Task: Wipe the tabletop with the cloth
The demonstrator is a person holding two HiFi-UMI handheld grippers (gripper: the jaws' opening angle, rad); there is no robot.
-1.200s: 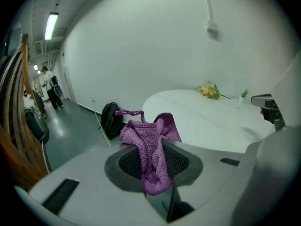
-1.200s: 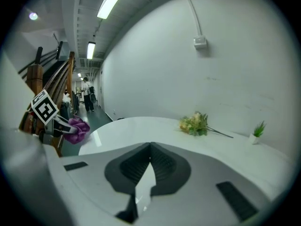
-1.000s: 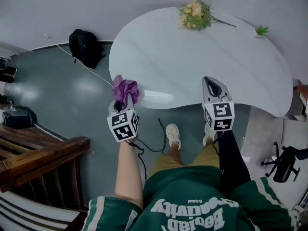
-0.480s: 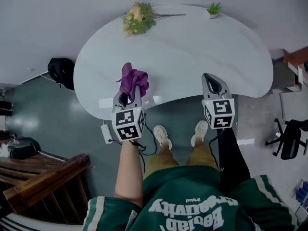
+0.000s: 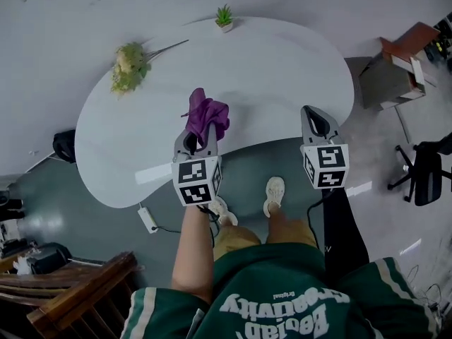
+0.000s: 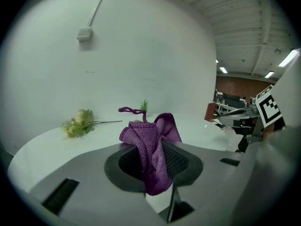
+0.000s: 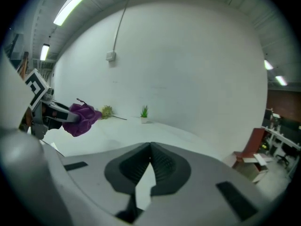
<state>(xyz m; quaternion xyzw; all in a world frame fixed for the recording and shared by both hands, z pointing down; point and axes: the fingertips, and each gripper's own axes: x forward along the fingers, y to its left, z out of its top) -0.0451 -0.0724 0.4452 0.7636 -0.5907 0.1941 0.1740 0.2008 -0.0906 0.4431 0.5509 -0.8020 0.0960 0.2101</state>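
Observation:
A bunched purple cloth [image 5: 205,116] is clamped in my left gripper [image 5: 199,137], which hangs above the near edge of the curved white tabletop [image 5: 268,76]. In the left gripper view the cloth [image 6: 149,147] fills the gap between the jaws and sticks out past them. My right gripper [image 5: 316,121] is shut and holds nothing; it hovers over the table's near right edge. Its jaws meet in the right gripper view at my right gripper [image 7: 150,147], where the cloth [image 7: 83,117] shows at the left.
A flower bunch [image 5: 129,66] lies at the table's far left and a small potted plant [image 5: 224,17] stands at its far edge. A brown box [image 5: 395,66] and a black office chair [image 5: 427,171] are to the right. A power strip [image 5: 147,219] lies on the floor under the near edge.
The view has swung, so the table has shifted left and turned in the picture. Both grippers keep their places and the cloth stays in the left one.

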